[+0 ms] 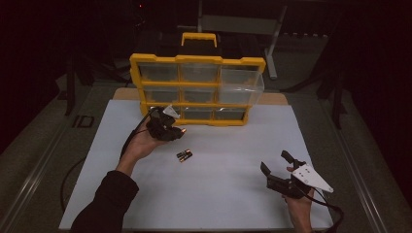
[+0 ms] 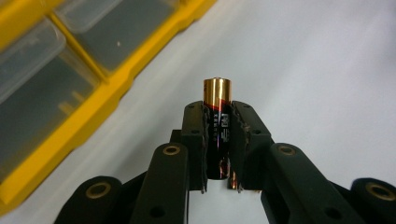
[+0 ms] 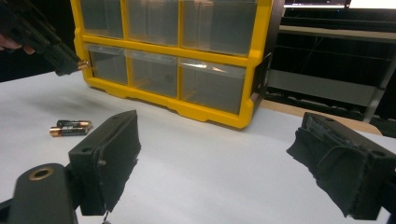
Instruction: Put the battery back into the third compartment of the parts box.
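My left gripper (image 1: 171, 128) is shut on a black-and-gold battery (image 2: 217, 93), which stands up between its pads with the gold end sticking out. It hangs above the white table, just in front of the lower left drawers of a yellow drawer organiser (image 1: 197, 60). The same gripper (image 3: 70, 63) shows at upper left in the right gripper view, with the battery tip (image 3: 83, 64) close to the cabinet. Two more batteries (image 1: 184, 155) lie side by side on the table. My right gripper (image 1: 273, 161) rests low at the near right, open with nothing between its jaws.
The organiser (image 3: 252, 60) stands upright at the table's far edge, with clear plastic drawers. Its top right drawer (image 1: 241, 83) is pulled out forward. A white mat (image 1: 218, 194) covers the table. Dark shelving and metal frames stand behind.
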`<state>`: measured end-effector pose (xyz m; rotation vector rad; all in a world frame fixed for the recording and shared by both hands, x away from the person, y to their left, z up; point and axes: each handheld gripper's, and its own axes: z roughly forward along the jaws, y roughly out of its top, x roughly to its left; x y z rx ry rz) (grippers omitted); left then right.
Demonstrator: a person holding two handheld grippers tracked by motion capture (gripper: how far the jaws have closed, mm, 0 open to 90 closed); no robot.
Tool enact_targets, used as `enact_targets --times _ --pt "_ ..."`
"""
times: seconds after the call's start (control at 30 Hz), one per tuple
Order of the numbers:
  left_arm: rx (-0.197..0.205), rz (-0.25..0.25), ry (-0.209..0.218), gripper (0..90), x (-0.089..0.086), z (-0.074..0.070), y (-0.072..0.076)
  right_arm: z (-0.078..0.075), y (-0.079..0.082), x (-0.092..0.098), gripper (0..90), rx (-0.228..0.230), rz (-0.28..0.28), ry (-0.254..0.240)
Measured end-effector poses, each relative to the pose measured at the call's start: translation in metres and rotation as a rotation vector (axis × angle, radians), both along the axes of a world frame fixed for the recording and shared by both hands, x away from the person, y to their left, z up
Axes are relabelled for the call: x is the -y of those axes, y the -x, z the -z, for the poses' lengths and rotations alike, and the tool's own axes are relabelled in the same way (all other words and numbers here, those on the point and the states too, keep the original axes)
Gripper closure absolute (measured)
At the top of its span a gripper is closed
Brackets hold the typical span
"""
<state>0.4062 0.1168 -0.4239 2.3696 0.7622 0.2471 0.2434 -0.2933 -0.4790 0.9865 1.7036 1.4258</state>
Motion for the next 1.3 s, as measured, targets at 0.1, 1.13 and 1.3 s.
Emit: enact_targets --times 0.1,1.13,1.3 --pt "0.018 0.008 0.026 77.6 0.002 -0.007 0.002 0.0 0.0 0.0 13.1 0.002 0.0 0.0" --pt "0.156 0.077 0.194 77.5 0.026 -0.083 0.01 0.0 0.0 0.0 13.1 0.004 -0.001 -0.002" --pt "0.171 0.071 0.214 77.6 0.026 -0.092 0.007 0.0 0.0 0.0 13.1 0.004 -0.002 -0.003"
